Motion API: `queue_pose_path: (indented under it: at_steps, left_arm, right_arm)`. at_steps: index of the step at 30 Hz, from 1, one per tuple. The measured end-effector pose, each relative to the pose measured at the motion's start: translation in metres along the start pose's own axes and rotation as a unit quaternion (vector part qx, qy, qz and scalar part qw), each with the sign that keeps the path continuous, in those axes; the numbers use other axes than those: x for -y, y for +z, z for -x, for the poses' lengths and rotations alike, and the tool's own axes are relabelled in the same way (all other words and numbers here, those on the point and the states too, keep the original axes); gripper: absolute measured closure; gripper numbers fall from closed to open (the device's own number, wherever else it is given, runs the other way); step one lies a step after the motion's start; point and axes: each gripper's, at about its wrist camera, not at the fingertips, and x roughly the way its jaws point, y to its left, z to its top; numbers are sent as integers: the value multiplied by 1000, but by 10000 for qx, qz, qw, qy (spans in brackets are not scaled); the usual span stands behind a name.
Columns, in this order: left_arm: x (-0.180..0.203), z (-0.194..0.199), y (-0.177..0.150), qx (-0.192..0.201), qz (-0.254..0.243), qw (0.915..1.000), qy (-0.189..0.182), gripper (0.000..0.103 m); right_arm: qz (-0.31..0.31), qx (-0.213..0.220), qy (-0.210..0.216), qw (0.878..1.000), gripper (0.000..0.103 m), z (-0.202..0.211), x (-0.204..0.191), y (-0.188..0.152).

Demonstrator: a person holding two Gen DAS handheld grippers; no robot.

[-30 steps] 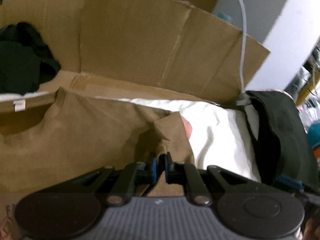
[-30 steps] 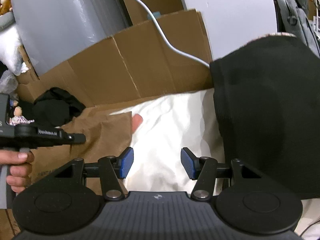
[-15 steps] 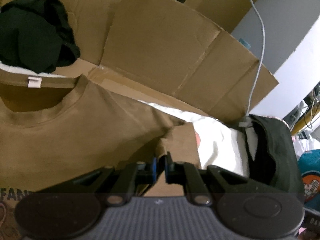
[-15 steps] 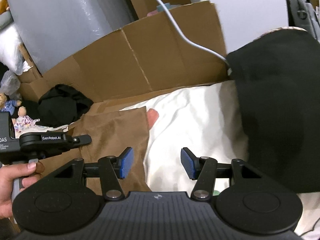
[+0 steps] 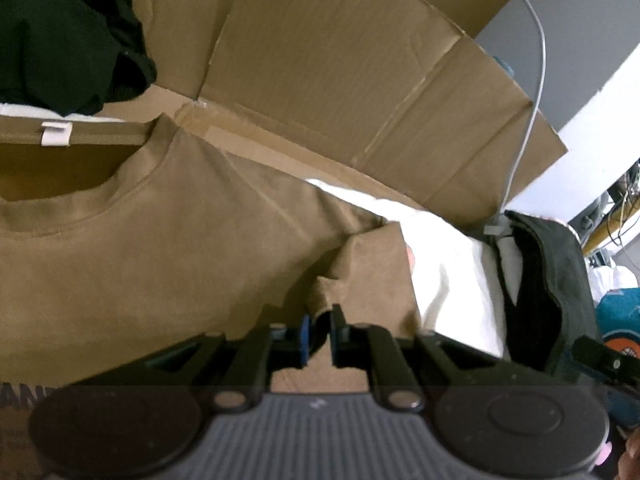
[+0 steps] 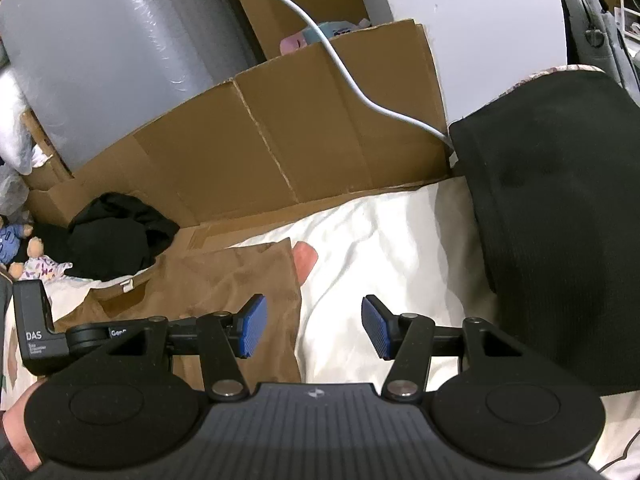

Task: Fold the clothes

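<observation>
The left claw (image 5: 318, 334) points down at a slant, and its two fingers are clenched on a fold of the brown shirt (image 5: 168, 240). The pinched cloth is the sleeve (image 5: 372, 276), which rises in a small ridge just in front of the blue pads. From the right wrist view, the left claw's black body is at the lower left, with a hand (image 6: 18, 420) under it.

The right claw (image 6: 314, 328) also points down at a slant. Its jaws stand about half open and nothing is between them. The left pad (image 6: 252, 330) hangs above the sleeve edge, the right pad is above the white sheet (image 6: 400, 240); I cannot tell if either touches the cloth.

The shirt lies flat on the sheet, front up, with the collar and its small white label (image 5: 56, 134) toward the far side. Some dark printed letters show at its lower left edge. A pink patch (image 6: 305, 260) on the sheet shows just beside the sleeve end.

Behind the shirt stands a wall of cardboard (image 5: 340, 80), and a white cable (image 6: 340, 68) hangs over it. A black garment (image 5: 60, 36) lies crumpled at the far left, near the collar. Another dark cloth (image 6: 560, 220) covers the right side of the sheet. Small dolls (image 6: 24, 256) lie at the left edge in the right wrist view.
</observation>
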Motion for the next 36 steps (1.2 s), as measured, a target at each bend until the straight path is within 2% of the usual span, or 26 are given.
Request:
queue_pose_path:
  at_steps: [15,23,26,32,34,36]
  left_arm:
    - [-9,13,1,56,176,9998,-65,94]
    - [-16,9,0,42,231,9996,175,93]
    - [-16,6,-1,44,259,9995,190,93]
    - [-22,1,-4,23,300,9993,212,85]
    - [-23,-2,-4,-10,295,9993,233,76]
    - [-24,-4,-3,-6,304,9992,251,72]
  right_arm:
    - [464,-132,-107,9988,46,-13,-20,5]
    - [456,-97,-29,9989,46,-19,-15,16]
    - [593,-220,-40,9980,46,-29,-12,17]
    - [651,-369,123,9971,46,-56,-22,32]
    - [689,-415,184,9966,46,-69,-27,39]
    - [738,-473,192,9960,46,-83,-32,45]
